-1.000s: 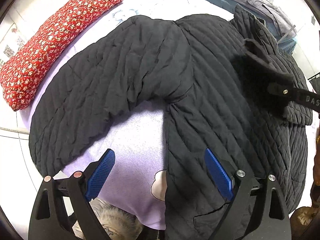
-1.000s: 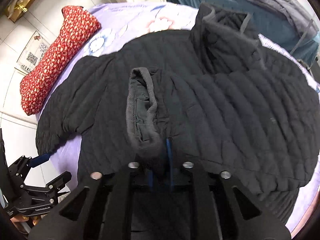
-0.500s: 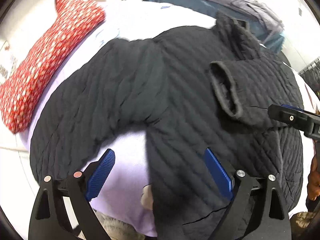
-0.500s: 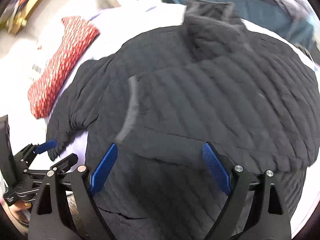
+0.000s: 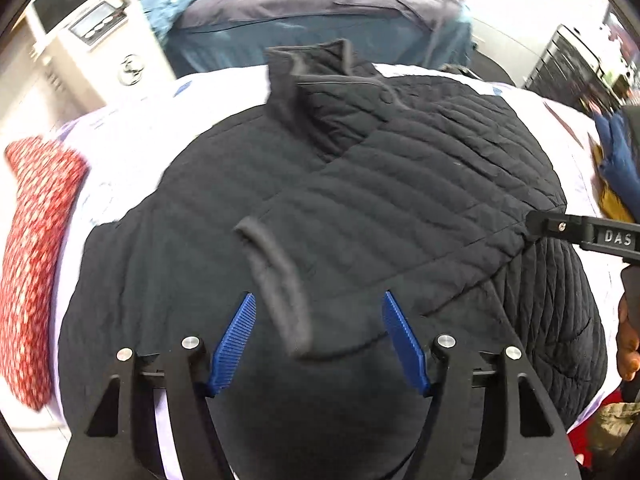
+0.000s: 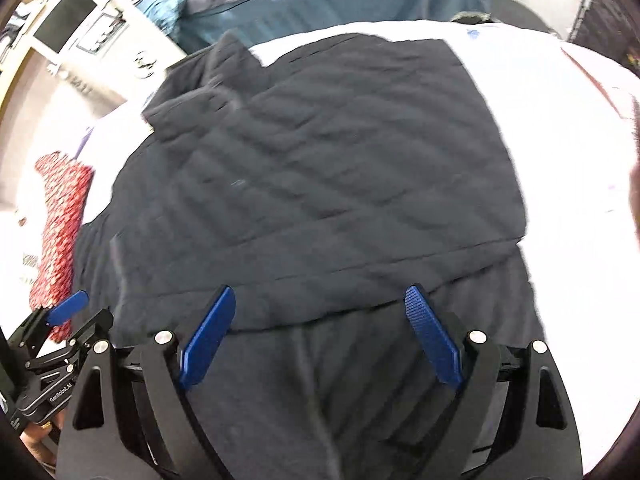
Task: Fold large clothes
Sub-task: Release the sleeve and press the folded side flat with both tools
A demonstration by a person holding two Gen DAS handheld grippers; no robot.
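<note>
A black quilted jacket [image 5: 360, 208] lies spread on a pale lilac bed sheet [image 5: 132, 120], collar at the far side. One sleeve is folded across the body, and its grey cuff [image 5: 280, 284] lies just ahead of my left gripper [image 5: 318, 340]. The left gripper is open and empty above the jacket's near part. My right gripper [image 6: 320, 336] is open and empty over the jacket [image 6: 320, 184], near the folded sleeve's lower edge. The right gripper's arm also shows in the left wrist view [image 5: 592, 234], and the left gripper shows at the left of the right wrist view [image 6: 64, 320].
A red patterned pillow [image 5: 32, 248] lies along the bed's left side. A blue-grey bedding pile [image 5: 320, 20] sits beyond the bed. A white appliance [image 5: 80, 36] stands at the back left. Blue and yellow cloth [image 5: 616, 172] is at the right edge.
The right gripper let go of the sleeve cuff and opened; the sleeve now lies folded across the jacket. The left gripper moved right over the jacket, still open.
</note>
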